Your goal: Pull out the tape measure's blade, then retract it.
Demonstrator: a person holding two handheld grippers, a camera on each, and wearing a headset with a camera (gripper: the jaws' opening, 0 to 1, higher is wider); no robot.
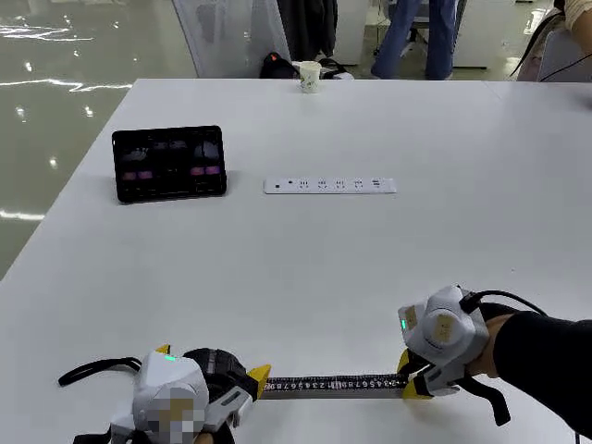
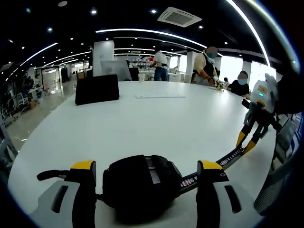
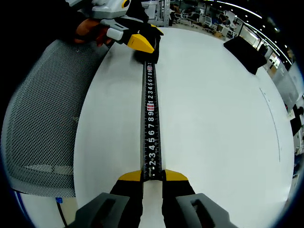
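A black tape measure case (image 1: pixel 215 371) lies at the near left of the white table, with my left gripper (image 1: pixel 211 387) shut on it; in the left gripper view the case (image 2: pixel 142 185) sits between the yellow-tipped fingers (image 2: pixel 83 167). Its dark blade (image 1: pixel 331 384) with white numerals stretches flat to the right along the table. My right gripper (image 1: pixel 413 377) is shut on the blade's end. In the right gripper view the blade (image 3: pixel 151 123) runs straight from my right gripper (image 3: pixel 152 175) to the case (image 3: pixel 146 45). A black strap (image 1: pixel 92 370) trails left of the case.
A black tablet (image 1: pixel 169 164) stands at the middle left of the table (image 1: pixel 305 268) and a white power strip (image 1: pixel 329 186) lies in the centre. A paper cup (image 1: pixel 310 76) sits at the far edge. A grey mesh chair (image 3: pixel 45 118) is beside the near edge. People stand beyond the table.
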